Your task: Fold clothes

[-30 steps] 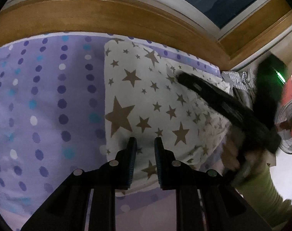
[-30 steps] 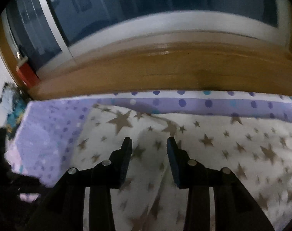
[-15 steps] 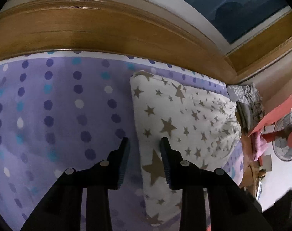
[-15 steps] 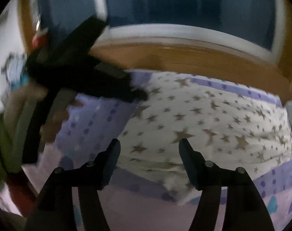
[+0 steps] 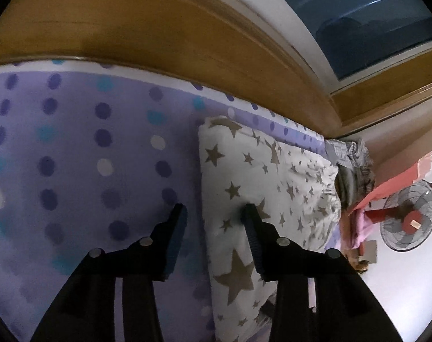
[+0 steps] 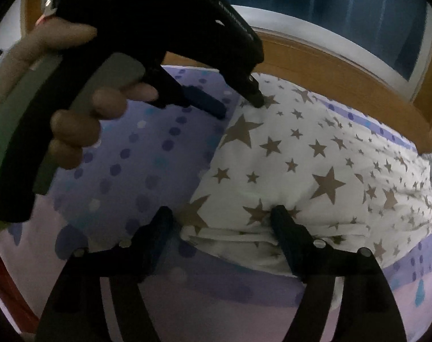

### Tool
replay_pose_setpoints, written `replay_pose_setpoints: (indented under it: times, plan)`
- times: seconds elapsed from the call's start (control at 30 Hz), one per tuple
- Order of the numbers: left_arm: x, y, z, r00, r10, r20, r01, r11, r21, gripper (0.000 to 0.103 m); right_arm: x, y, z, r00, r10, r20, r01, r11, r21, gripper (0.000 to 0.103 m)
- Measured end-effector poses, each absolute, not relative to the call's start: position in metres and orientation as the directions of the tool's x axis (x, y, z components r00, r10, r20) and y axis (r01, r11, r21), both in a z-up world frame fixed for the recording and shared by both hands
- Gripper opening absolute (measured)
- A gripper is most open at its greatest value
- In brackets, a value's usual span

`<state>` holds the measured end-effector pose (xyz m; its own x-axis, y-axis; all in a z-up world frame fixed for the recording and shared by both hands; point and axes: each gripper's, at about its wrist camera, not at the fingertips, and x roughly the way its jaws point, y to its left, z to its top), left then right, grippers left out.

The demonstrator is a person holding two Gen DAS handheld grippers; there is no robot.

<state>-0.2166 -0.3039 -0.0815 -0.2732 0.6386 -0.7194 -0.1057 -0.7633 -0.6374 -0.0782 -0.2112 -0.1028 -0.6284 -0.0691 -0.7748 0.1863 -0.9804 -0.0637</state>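
Two black grippers hang over the bed, and both have their jaws spread wide, with nothing pinched between them. The left gripper (image 5: 214,212) straddles the left edge of the folded star cloth (image 5: 261,188): one finger is over the purple sheet (image 5: 73,148), and the other rests on the white cloth. The right gripper (image 6: 223,213) straddles the near corner of the same cloth (image 6: 315,171), one finger pressing on its top, though the picture is too dim to say how firmly. From this side the left gripper (image 6: 238,105) shows too, held by a hand (image 6: 82,119) with fingers curled round a grey handle.

The cloth is soft and puffy, white with brown stars, big and small. It lies folded into a thick block, with layered edges showing along its near side. It sits on the sheet, near the far edge of the bed. The sheet is smooth and covered in rows of dark blue, teal and white dots. Behind it runs a shiny curved wooden board (image 5: 159,34). A round fan (image 5: 409,222) stands off to the right.
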Motion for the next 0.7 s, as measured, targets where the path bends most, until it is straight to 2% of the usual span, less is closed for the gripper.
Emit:
replay_pose_setpoints:
  times: [0.07,0.17,0.23,0.27,0.33,0.5,0.7]
  plan:
    - [-0.218,-0.302,-0.082,-0.270,0.651,-0.709,-0.102,-0.752,-0.651,0.042,-0.077,-0.208,-0.103,-0.632,-0.083,-0.770,0.183,-0.982,-0.044,0.074]
    - [-0.220,-0.301,-0.083,-0.259,0.679,-0.687,-0.076,-0.723,-0.686,0.036,-0.076,-0.207,-0.103,-0.642,-0.058,-0.765,0.173,-0.982,-0.070,0.061]
    - [-0.219,-0.299,-0.082,-0.268,0.672,-0.690,-0.075,-0.729,-0.681,0.029,-0.077,-0.202,-0.102,-0.645,-0.057,-0.762,0.163,-0.984,-0.065,0.043]
    - [-0.217,-0.297,-0.080,-0.275,0.666,-0.693,-0.077,-0.734,-0.675,0.027,-0.078,-0.196,-0.100,-0.642,-0.073,-0.763,0.160,-0.986,-0.040,0.038]
    - [-0.214,-0.295,-0.072,-0.298,0.656,-0.694,-0.081,-0.741,-0.666,0.023,-0.079,-0.182,-0.094,-0.629,-0.134,-0.766,0.165,-0.986,0.037,0.019]
    - [-0.201,-0.272,-0.036,-0.355,0.666,-0.656,-0.127,-0.729,-0.672,0.021,-0.067,-0.143,-0.060,-0.662,-0.286,-0.693,0.233,-0.957,0.172,0.015]
    - [-0.197,-0.219,0.004,-0.381,0.663,-0.644,-0.219,-0.742,-0.634,0.020,-0.057,-0.076,-0.034,-0.690,-0.399,-0.604,0.207,-0.909,0.363,0.013]
